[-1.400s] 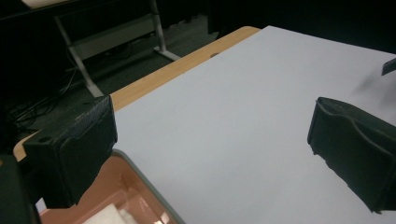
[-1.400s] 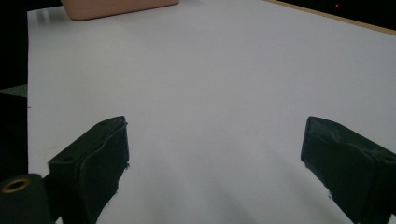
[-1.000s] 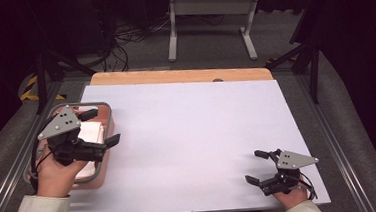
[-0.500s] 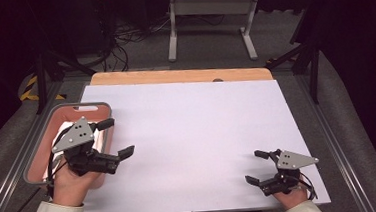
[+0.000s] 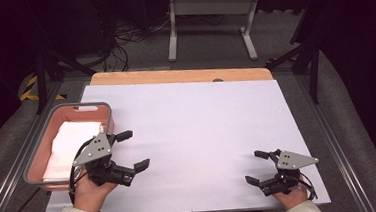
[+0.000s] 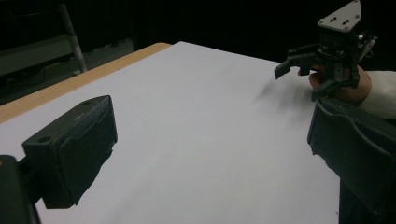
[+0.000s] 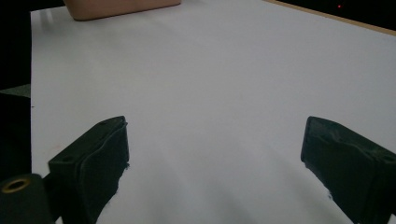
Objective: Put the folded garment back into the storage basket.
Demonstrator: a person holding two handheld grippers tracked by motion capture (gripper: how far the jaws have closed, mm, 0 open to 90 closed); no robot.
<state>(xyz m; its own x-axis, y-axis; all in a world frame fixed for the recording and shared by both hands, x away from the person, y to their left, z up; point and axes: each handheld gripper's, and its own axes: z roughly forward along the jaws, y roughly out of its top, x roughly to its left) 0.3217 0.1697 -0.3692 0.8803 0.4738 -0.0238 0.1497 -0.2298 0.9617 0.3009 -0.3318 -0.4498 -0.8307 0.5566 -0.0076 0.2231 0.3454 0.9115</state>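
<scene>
Right, main risk as I read it: the left hand-held gripper (image 5: 130,150) sits just off the near right corner of the pink bin (image 5: 35,162), so a careless swing toward it could clip the bin's grey rim and shove the bin along the tabletop (image 5: 202,130) or off its left edge, which is close. Second risk: the white folded cloth (image 5: 71,146) in the bin looks soft and layered, so a shallow pinch would likely catch only the top fold and drag it out unevenly. Left hand-held gripper: jaws spread wide, nothing between them, hovering over bare tabletop; the left gripper view confirms only white surface between the jaws, and ahead of them sits the right hand-held gripper (image 6: 306,77). The cloth lies to the left of the left hand-held gripper, inside the bin, not touching it. Right hand-held gripper: also wide open and empty, low over the tabletop at the near right, well apart from bin and cloth; in the right gripper view the bin's corner is far ahead of its jaws at top left.
</scene>
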